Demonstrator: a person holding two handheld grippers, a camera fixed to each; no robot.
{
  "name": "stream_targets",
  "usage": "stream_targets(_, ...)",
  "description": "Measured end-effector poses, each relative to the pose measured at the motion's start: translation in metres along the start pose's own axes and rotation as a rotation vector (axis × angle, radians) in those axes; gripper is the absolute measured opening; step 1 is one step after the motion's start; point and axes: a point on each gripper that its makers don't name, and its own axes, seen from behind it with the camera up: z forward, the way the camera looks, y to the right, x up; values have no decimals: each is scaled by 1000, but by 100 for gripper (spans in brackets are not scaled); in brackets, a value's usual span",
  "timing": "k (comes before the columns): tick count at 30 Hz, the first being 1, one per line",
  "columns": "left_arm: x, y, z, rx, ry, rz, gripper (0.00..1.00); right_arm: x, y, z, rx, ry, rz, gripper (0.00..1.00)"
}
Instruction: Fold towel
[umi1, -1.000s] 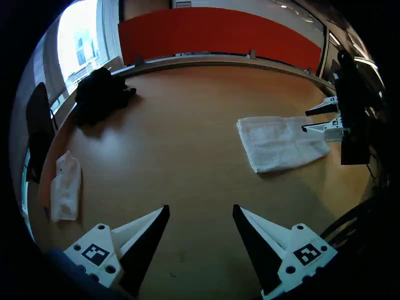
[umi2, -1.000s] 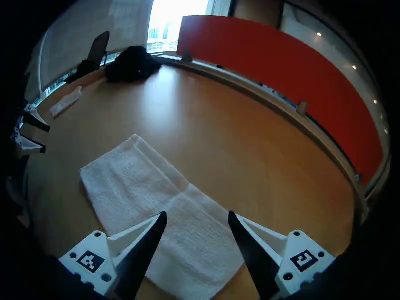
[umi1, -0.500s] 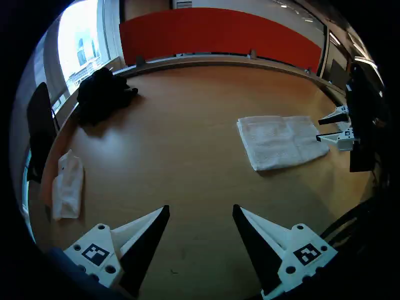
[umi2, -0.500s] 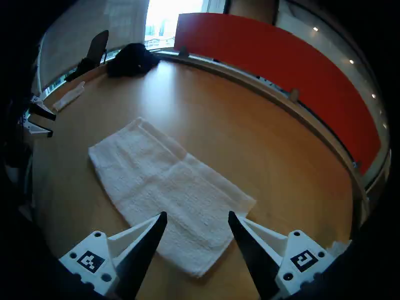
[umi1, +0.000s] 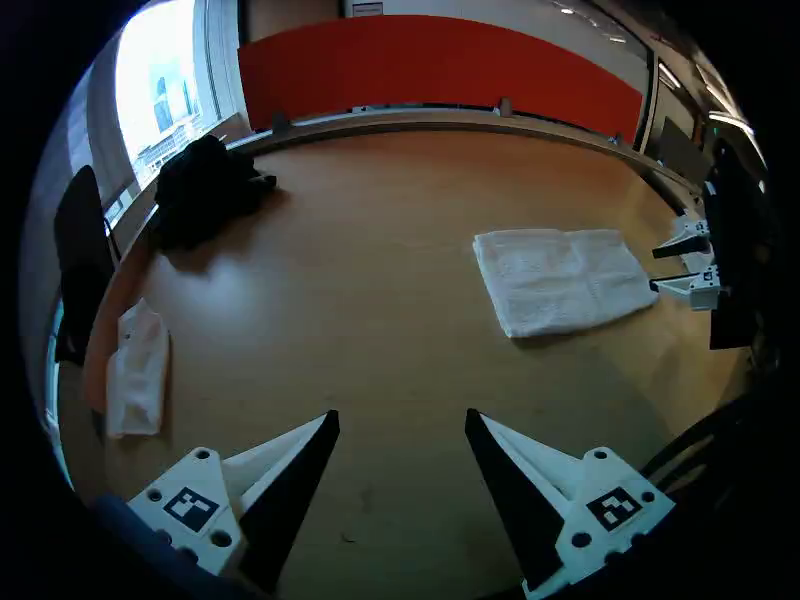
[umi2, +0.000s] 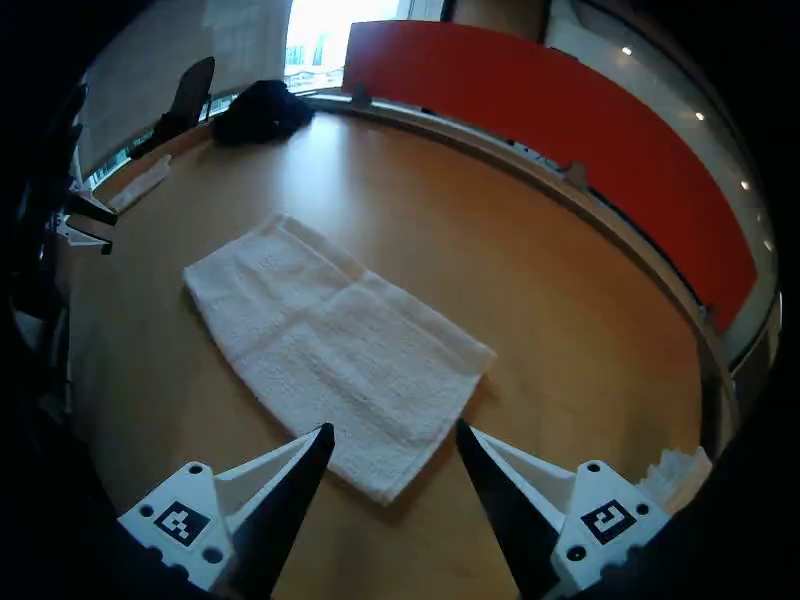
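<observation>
Seemingly done, the towel (umi2: 335, 355) lies folded flat on the counter (umi2: 500, 260), so the right tool (umi2: 393, 428) at its near edge and the left tool (umi1: 400, 412), well apart, gape wide, empty.

table (umi1: 370, 300): wood, curved edge | towel (umi1: 560, 280): folded, flat, well apart from the rest | black bundle (umi1: 205, 185): near far edge | white cloth (umi1: 137, 370): at edge

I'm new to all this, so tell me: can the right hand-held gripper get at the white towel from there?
Probably yes. The right hand-held gripper is open, the towel lies flat on the table with its near end between the fingers, nothing blocking.
</observation>
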Motion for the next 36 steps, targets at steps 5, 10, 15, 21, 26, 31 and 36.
stream_targets(5, 0, 0, 0, 0, -1, 3, 94, -8, 2, -5, -1, -9, 2, 95)
stream_targets(10, 0, 1, -1, 0, 1, 3, 94, -12, 3, -7, 3, -11, 8, 95)
stream_targets(15, -1, 1, -2, 1, 2, 5, 94, -16, 2, -9, 10, -18, 1, 95)
stream_targets(21, -2, 1, -3, 2, 2, 3, 94, -28, 2, -9, 17, -53, 1, 86)
stream_targets(26, -4, 1, -4, 3, 1, 2, 94, -37, 0, -9, 38, -75, 15, 72)
stream_targets(31, -6, 2, -5, 3, -1, 2, 94, -45, -4, -9, 71, -101, 12, 55)
stream_targets(36, -7, 3, -6, 5, -2, 1, 94, -50, -7, -8, 96, -117, 12, 47)
